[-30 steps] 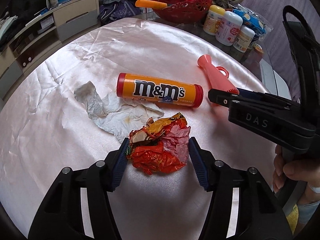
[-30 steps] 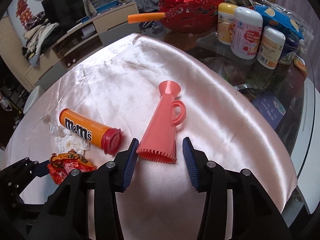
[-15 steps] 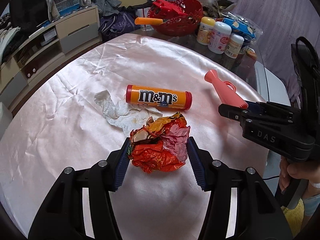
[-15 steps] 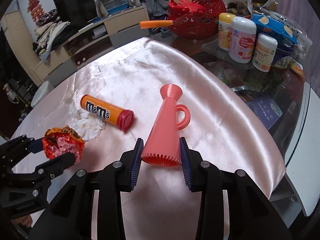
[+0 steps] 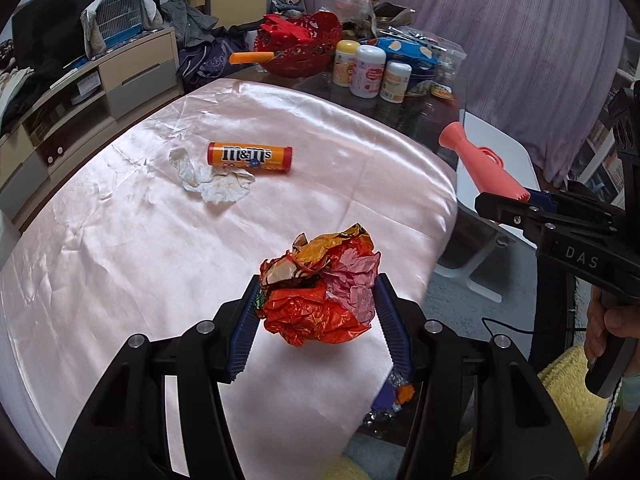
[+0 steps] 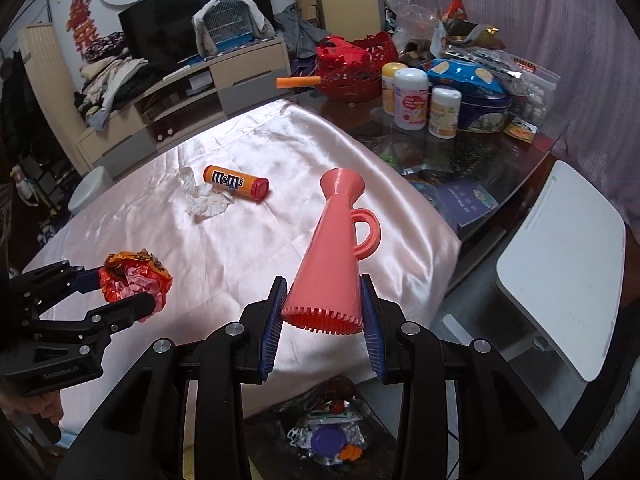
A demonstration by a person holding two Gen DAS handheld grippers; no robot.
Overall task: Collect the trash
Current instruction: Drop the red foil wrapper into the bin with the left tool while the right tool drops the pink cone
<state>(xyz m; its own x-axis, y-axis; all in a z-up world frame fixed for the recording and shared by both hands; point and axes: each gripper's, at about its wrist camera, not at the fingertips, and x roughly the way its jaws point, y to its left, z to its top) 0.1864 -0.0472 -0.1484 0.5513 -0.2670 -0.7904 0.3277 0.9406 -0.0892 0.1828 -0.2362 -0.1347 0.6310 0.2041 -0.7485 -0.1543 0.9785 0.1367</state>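
I've lifted both off the cloth: left gripper [image 5: 318,302] pinching the crumpled wrapper [image 5: 320,290], right gripper [image 6: 322,314] clamping the pink horn [image 6: 334,256], bin [image 6: 326,436] at six o'clock next

A crumpled orange-red wrapper [image 5: 320,300] and pink horn [image 6: 334,248] are hanging above the counter's near edge, while an M&M's tube [image 5: 250,155] is lying mid-counter against a stained tissue [image 5: 214,180].

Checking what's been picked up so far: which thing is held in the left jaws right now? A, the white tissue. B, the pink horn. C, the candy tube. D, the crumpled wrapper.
D: the left gripper is closed on the crumpled wrapper, lifted above the cloth; the right gripper holds the pink horn.
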